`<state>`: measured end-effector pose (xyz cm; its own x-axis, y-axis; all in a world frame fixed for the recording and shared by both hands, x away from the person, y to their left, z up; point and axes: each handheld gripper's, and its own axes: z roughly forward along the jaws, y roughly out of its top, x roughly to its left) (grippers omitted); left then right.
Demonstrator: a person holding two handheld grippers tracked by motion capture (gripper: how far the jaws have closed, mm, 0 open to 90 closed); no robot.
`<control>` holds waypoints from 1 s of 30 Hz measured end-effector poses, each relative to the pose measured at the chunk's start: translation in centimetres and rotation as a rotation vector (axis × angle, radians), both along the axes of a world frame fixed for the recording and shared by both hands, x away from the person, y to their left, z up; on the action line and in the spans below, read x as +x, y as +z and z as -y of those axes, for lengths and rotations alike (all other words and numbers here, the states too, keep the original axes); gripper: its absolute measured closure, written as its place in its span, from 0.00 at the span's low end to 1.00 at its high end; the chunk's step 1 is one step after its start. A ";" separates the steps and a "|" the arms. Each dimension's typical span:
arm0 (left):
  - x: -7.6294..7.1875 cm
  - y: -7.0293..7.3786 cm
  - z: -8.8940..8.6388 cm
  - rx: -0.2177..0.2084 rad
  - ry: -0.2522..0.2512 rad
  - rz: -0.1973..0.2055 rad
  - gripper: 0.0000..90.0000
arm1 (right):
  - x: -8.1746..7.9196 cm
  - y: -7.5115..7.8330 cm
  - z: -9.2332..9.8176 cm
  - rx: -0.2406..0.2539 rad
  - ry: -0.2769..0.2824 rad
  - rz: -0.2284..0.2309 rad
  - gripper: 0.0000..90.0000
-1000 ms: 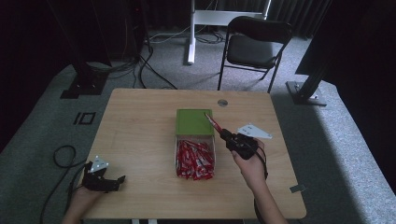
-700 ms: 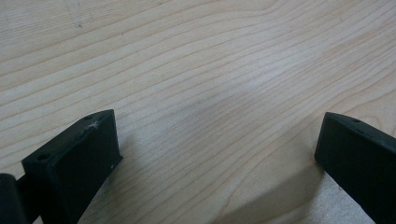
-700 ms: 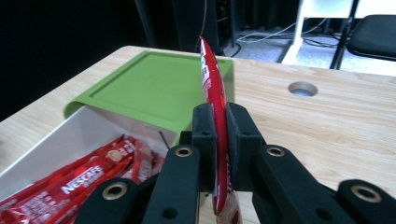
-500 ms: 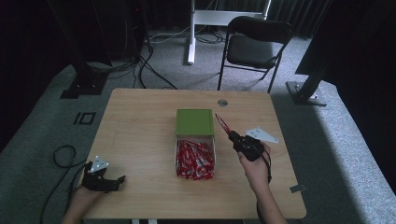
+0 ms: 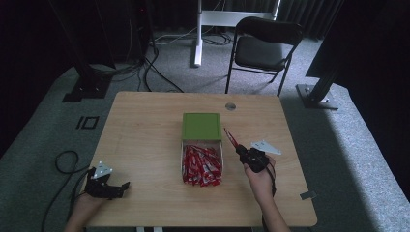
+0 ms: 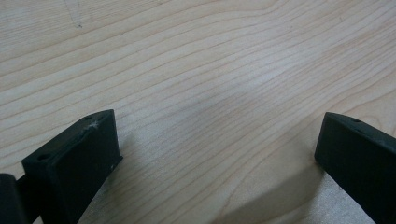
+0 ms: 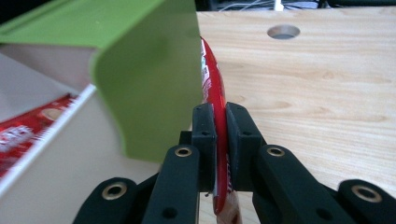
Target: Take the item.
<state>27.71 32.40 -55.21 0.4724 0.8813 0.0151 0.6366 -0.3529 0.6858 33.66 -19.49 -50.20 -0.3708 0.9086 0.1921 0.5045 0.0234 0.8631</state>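
Right gripper [image 5: 240, 151]: held right of the box, just beside its right wall; jaws closed flat on a red sachet [image 7: 215, 100], gripped near one end, free end pointing far-left past the green lid [image 5: 201, 126].

Left gripper [image 5: 112, 186]: parked at the near-left corner of the worktop, jaws spread wide, nothing between them but bare wood.

Box [image 5: 183, 157]: white, open, mid-worktop, stocked with many red sachets [image 5: 200, 165]; green lid hinged back at the far end, standing close against the held sachet in the right gripper view.

Step in hand, judged: one sachet out of the box, presumably bound for the bare worktop to the right. Advisable to keep the pinch firm, since the foil looks slick and thin; to carry the free end clear of the lid edge before swinging right; to lower flat before releasing, so as not to flick it.

Worktop [image 5: 145, 135]: pale wood-grain, rectangular, cable hole [image 5: 230, 106] near the far edge, otherwise bare.

Room: grey carpet, dim and dark-curtained; black folding chair [image 5: 266, 46] beyond the far right corner; white stand leg [image 5: 198, 34] far centre; black frame feet and loose cables on the floor at left and right.
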 end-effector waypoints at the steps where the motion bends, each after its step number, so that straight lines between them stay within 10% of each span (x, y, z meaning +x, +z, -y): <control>1: 0.0 0.0 0.0 0.000 0.000 0.000 0.01 | 0.1 -0.3 0.0 0.006 -0.003 -0.005 0.92; 30: 0.0 0.0 0.0 0.000 0.000 0.000 0.01 | 2.6 -3.9 -0.8 0.002 -0.014 -0.117 0.92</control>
